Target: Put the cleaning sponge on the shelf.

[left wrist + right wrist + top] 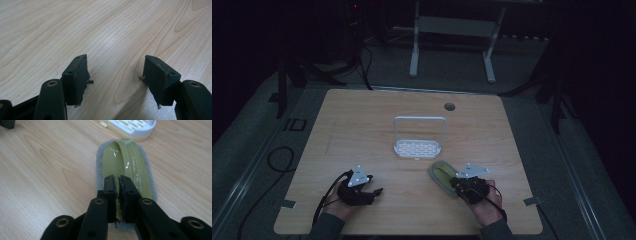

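Right gripper view looks straight down on a scrubbing pad (125, 157): a long oval with a glossy olive-green plastic top, a raised ridge running along its middle, and a fuzzy grey-blue rim of felt showing all around the edge. It lies flat on the pale wood-grain surface (45, 170), its far end just beside a white slotted tray (135, 127). The right claw (119, 185) is clenched on the ridge, the two black pads nearly together with a thin sliver of the green handle between them.

High view places the pad (439, 172) toward the near right of the surface (362, 125), in front of and slightly right of the white tray with its tall wire hoop (419, 145). A hand at the bottom right holds the right claw (458, 181) at the pad's near end.

Well apart, at the near left, the left claw (377, 190) rests low over bare wood. In the left gripper view its pads (77, 75) stand wide and released, nothing between them.
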The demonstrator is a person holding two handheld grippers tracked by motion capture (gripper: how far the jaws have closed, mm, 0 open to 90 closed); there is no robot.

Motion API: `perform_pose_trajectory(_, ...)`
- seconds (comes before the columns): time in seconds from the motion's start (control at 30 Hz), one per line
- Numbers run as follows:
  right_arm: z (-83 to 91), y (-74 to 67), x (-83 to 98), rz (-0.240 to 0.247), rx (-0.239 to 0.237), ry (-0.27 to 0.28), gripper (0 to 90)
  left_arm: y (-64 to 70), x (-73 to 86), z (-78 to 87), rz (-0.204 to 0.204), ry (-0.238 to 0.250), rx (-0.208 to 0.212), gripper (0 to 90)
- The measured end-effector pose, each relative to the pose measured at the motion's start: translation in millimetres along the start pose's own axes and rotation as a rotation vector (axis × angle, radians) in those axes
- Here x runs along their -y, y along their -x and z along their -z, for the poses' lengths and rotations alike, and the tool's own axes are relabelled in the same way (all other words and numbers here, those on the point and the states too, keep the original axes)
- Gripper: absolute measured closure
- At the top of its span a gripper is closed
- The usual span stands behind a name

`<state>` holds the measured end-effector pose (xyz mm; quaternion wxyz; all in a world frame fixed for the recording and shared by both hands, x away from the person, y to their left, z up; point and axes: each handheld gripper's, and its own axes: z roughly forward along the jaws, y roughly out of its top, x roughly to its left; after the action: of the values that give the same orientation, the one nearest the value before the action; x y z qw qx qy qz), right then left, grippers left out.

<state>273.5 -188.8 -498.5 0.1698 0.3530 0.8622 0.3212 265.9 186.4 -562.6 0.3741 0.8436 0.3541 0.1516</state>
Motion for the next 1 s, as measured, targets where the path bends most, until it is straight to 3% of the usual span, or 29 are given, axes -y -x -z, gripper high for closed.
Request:
perform_pose_trajectory(0.27,10.3,12.4,-14.4,0.004,-0.029,0.016,73.3,0.1,-0.1,-0.1,0.001,0.001,0.000,37.2)
perform_pose_trajectory(0.57,2.1,25.6,-24.9,0.011,-0.052,-0.055,65.5,0.4,0.0,-0.4,0.005,0.005,0.000,37.2)
perform_pose_trajectory(1.0,-9.2,28.7,-38.6,0.019,-0.086,-0.152,58.8,0.3,0.0,-0.2,0.003,0.002,0.000,37.2)
